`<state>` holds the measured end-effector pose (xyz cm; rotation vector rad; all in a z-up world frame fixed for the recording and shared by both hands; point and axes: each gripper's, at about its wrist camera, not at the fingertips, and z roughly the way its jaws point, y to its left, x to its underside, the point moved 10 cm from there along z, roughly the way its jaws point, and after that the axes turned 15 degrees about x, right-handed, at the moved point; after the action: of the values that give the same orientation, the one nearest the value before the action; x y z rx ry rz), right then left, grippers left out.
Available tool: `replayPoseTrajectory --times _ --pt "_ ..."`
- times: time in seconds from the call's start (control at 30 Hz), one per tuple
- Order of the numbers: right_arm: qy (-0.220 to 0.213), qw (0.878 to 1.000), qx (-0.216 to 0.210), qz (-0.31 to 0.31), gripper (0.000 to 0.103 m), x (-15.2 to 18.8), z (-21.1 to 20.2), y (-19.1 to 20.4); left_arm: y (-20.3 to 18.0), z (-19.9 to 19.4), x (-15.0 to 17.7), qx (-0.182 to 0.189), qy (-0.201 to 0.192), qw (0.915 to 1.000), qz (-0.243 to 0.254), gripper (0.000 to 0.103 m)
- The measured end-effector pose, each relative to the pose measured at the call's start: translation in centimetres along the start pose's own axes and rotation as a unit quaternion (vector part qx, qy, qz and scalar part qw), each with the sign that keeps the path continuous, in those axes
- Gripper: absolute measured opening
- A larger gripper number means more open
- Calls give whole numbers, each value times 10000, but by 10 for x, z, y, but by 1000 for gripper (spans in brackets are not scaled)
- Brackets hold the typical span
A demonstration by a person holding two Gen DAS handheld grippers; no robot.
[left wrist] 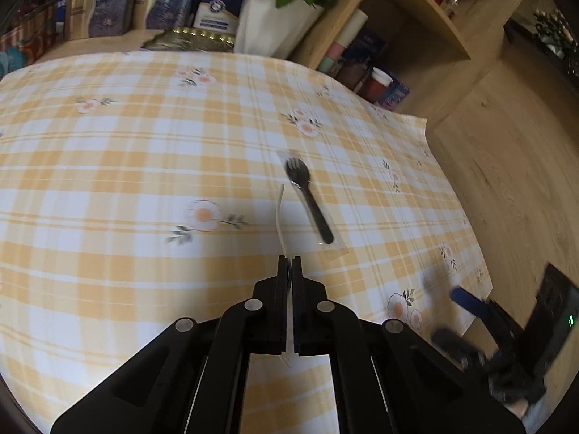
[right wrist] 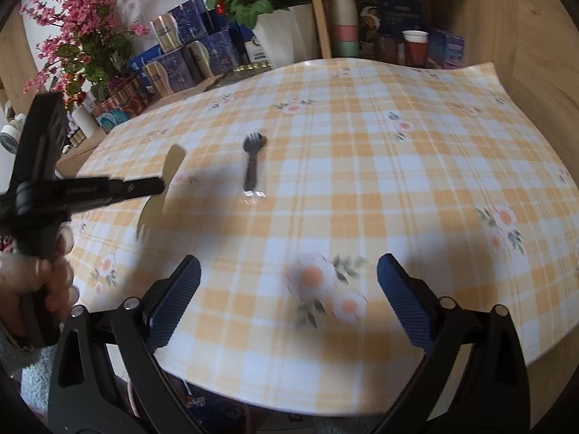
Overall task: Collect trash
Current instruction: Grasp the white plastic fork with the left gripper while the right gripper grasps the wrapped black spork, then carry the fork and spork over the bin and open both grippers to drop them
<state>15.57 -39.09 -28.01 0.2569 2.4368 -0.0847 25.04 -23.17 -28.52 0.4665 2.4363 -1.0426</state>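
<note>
Clear plastic — a thin, flat, see-through strip (left wrist: 280, 217) — is pinched in my left tool (left wrist: 289, 264), jaws clenched on it and the strip raised off the checked surface (left wrist: 126, 166); from the right wrist view it shows as a pale sliver (right wrist: 159, 188) at the tip of that tool (right wrist: 159, 184). Step in hand: first piece of trash picked up, not yet dropped anywhere; no bin is in view. My right tool (right wrist: 289, 282) hangs released, wide, nothing between its fingers. Next item, by my judgement: the black spork in its clear sleeve (left wrist: 307, 199), lying flat near the cloth's middle (right wrist: 251, 164) — a low, level approach is needed to catch so flat a thing. Surroundings: white flower pot (left wrist: 267, 25), blue boxes (right wrist: 202, 50) and shelf cups (right wrist: 343, 18) stand behind, well apart; nothing blocks the reach.
</note>
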Motion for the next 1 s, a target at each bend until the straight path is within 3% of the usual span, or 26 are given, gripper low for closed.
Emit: replayPoseTrajectory --times 0.17,0.27,0.4,0.77,0.8,0.83,0.9,1.0 --pt "41 9994 -147 -320 80 -31 26 22 10 -39 4 -33 -238 9997 -83 2" --pt "361 9983 -238 -399 69 -44 54 37 16 -62 9 -101 -346 9993 -39 2" --pt "586 9971 -46 -483 59 -55 87 51 26 -88 18 -166 -444 9988 -86 2" --pt "826 9906 568 -926 57 -65 126 77 43 -129 44 -304 -583 9978 -105 2" --pt "838 9901 605 -951 50 -65 126 78 44 -131 46 -292 -586 9978 -139 2" --pt "834 9897 619 -983 35 -65 125 79 46 -132 47 -284 -589 9977 -171 2" --pt "891 9891 563 -1025 18 -62 120 81 47 -136 50 -284 -588 9977 -191 2" --pt "845 9892 526 -1075 15 -59 111 83 46 -141 53 -289 -584 9978 -134 2"
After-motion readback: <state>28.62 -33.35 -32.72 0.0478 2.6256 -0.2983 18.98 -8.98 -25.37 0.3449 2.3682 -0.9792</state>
